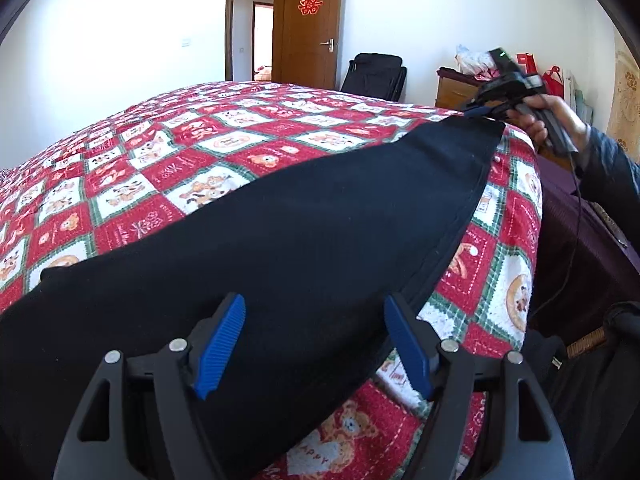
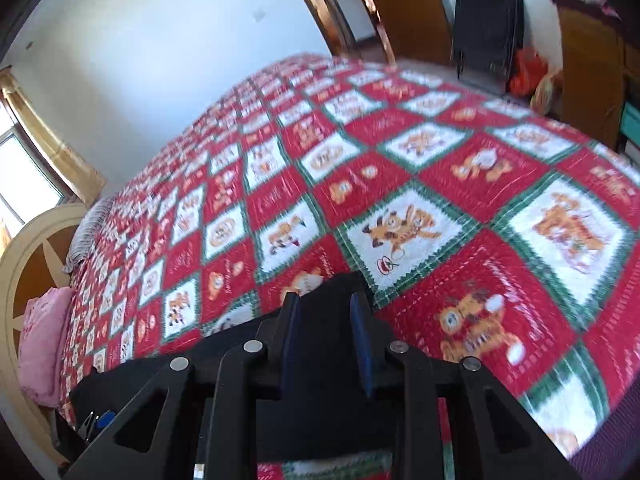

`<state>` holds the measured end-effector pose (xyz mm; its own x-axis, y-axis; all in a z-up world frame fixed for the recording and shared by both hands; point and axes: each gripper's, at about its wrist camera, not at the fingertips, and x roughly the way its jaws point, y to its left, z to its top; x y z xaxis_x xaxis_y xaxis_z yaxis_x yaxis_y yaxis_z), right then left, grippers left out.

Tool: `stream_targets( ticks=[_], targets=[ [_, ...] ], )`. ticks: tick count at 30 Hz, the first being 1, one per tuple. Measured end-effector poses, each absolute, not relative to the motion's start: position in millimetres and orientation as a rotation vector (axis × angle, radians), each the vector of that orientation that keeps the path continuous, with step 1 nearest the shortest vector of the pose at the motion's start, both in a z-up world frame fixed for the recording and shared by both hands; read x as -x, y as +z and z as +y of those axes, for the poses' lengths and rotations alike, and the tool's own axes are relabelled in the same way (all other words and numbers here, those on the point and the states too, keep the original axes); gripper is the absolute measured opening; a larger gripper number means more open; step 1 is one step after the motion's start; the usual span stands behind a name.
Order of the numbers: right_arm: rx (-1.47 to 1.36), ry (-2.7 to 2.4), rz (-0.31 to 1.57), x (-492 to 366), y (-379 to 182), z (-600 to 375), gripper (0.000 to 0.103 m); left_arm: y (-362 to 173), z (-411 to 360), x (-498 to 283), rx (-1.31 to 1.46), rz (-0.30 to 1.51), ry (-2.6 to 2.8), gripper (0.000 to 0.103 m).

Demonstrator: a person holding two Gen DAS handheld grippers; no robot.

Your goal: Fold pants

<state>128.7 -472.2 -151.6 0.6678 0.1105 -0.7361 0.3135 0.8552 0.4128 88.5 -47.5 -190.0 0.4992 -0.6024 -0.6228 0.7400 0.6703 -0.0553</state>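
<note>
Across the near right corner of the bed (image 1: 516, 216) lie the black pants (image 1: 280, 240), a long flat band running from my left gripper (image 1: 316, 344) diagonally up to the far right edge, where my right gripper (image 1: 486, 114) meets their end.

Closest to me, my left gripper hangs released: its two ribbed blue pads (image 1: 222, 344) stand wide apart above the cloth, pressing on nothing. One straddles the dark fabric, the other sits near the seamed long edge.

The pants look soft and limp, a matte knit or fleece that swallows light. I judge them light, not slippery, not fragile, and quick to sag or crumple when lifted from one point. A stitched seam runs along the right long edge and a hemmed band finishes the far end; those thicker lines seem the best places to pinch, at two corners together so the panel stays flat.

Under them is a quilted cover (image 2: 400, 160) in red and white squares with green borders and orange bears, its texture likely to drag on the fabric.

Farther off, my right gripper, seen from its own blurred camera, has dark cloth lying between its narrowly parted fingers (image 2: 290, 328); I cannot tell whether it pinches.

Beyond stand a white wall and brown door (image 1: 308, 28).
</note>
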Motion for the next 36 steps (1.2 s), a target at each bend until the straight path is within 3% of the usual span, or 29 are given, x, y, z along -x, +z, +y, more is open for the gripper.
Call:
stream_targets(
  ticks=[1,4,12,13,14,15,16,17,26,29,36],
  targets=[
    [-0.559,-0.113,0.862,-134,-159,-474,0.027,-190,-47,-89,-0.227,0.659,-0.821,0.075],
    [-0.527,-0.063,0.85,-136,-157,-468,0.006,-191,-45,-90,-0.215,0.657,-0.823,0.075],
    [-0.426,-0.054,0.753,-134,-123,-456,0.005,-194,-50,-86,-0.244,0.633,-0.809,0.08],
    [-0.431,-0.051,0.765,-136,-125,-458,0.007,-194,-51,-85,-0.248,0.631,-0.806,0.08],
    [-0.427,-0.058,0.776,-138,-127,-460,0.018,-194,-51,-85,-0.249,0.63,-0.806,0.08],
    [-0.421,-0.073,0.788,-140,-131,-464,0.03,-194,-51,-85,-0.248,0.629,-0.806,0.08],
    [-0.423,-0.089,0.793,-139,-133,-468,0.059,-194,-51,-85,-0.247,0.629,-0.806,0.08],
    [-0.435,-0.099,0.79,-137,-136,-472,0.064,-194,-51,-85,-0.246,0.629,-0.807,0.08],
    [-0.45,-0.147,0.763,-92,-130,-470,0.063,-192,-48,-86,-0.226,0.618,-0.757,0.08],
    [-0.44,-0.15,0.768,-95,-132,-471,0.055,-189,-40,-90,-0.193,0.614,-0.703,0.08],
    [-0.379,-0.02,0.833,-120,-144,-429,0.055,-192,-8,-100,-0.108,0.641,-0.608,0.085]
  ],
)
